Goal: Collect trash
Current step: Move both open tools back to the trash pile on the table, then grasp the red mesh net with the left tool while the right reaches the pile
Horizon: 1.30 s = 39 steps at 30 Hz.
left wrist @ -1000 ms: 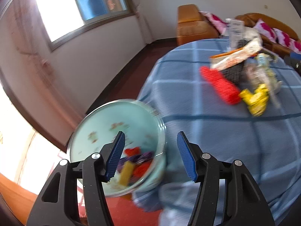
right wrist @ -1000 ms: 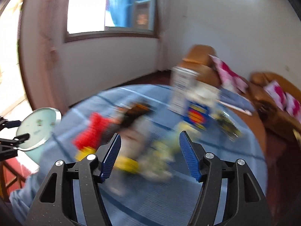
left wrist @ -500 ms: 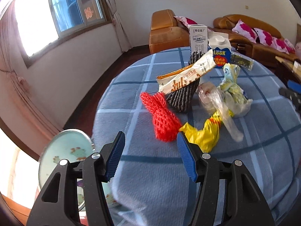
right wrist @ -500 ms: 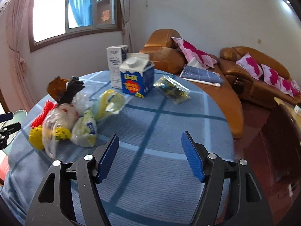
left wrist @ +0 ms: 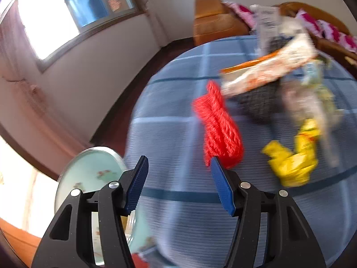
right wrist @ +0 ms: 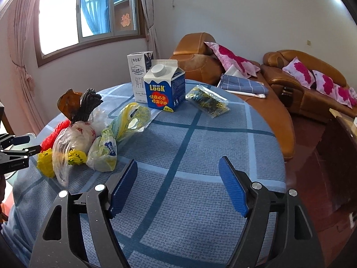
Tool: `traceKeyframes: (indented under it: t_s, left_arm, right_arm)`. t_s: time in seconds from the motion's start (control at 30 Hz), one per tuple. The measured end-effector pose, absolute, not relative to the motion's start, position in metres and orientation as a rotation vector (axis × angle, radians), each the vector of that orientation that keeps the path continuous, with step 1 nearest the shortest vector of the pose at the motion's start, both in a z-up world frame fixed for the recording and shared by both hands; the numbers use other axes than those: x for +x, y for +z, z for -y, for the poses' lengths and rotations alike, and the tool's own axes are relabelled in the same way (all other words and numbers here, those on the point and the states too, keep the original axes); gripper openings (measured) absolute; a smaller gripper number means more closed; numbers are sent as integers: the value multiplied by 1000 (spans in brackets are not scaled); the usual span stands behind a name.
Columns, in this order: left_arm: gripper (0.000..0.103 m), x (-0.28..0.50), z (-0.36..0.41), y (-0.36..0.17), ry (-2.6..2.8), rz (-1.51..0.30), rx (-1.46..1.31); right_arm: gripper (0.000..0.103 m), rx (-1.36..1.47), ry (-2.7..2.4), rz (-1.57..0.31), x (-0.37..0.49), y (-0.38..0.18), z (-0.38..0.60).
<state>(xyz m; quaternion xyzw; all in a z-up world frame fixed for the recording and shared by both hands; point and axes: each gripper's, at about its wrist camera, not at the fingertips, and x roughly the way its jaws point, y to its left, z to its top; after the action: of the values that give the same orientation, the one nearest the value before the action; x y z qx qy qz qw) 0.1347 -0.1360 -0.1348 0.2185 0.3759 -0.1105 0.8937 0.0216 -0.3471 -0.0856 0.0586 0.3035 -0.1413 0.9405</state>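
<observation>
A round table (right wrist: 200, 147) under a blue checked cloth fills the ground ahead of the right tool. Beyond its far edge stands an orange-brown leather armchair (right wrist: 196, 58) with a pink flowered pillow (right wrist: 232, 60) leaning on it, and a folded blue checked cloth (right wrist: 243, 86) lies just beside. Farther right runs a matching sofa (right wrist: 312, 82) carrying more pink pillows (right wrist: 299, 71). High to the left, a window (right wrist: 89, 13) glows in the white wall, with a pale curtain (right wrist: 149, 15) hanging at its right side and another (right wrist: 22, 51) tied back on the left
</observation>
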Motion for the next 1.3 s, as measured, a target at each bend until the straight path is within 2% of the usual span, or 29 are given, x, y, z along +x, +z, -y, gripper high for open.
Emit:
traceKeyframes:
  t_s: [0.17,0.37,0.77,1.03,1.17,1.3]
  left_arm:
    - [58,144,113,-119,-175,-764,367]
    - [58,113,134,-99,-260,-704,314]
    - [58,119,174,-131,-367,-838,294]
    - [57,139,139,-139,-241,-845,415]
    - [57,151,114,-128,-161,-840,349]
    - [57,141,126,-114,-202,-809,261]
  right_arm:
    - [76,124,-273,-622,23,-89,343]
    - [77,121,-273,-609,20,-86,341]
    - [78,137,-274,-594,17,-84,343]
    - [78,128,-250,-615,21,-93,333]
    - [78,126,-251,-614,21,-92,333]
    - [78,119,-258,-610,22,-91,332]
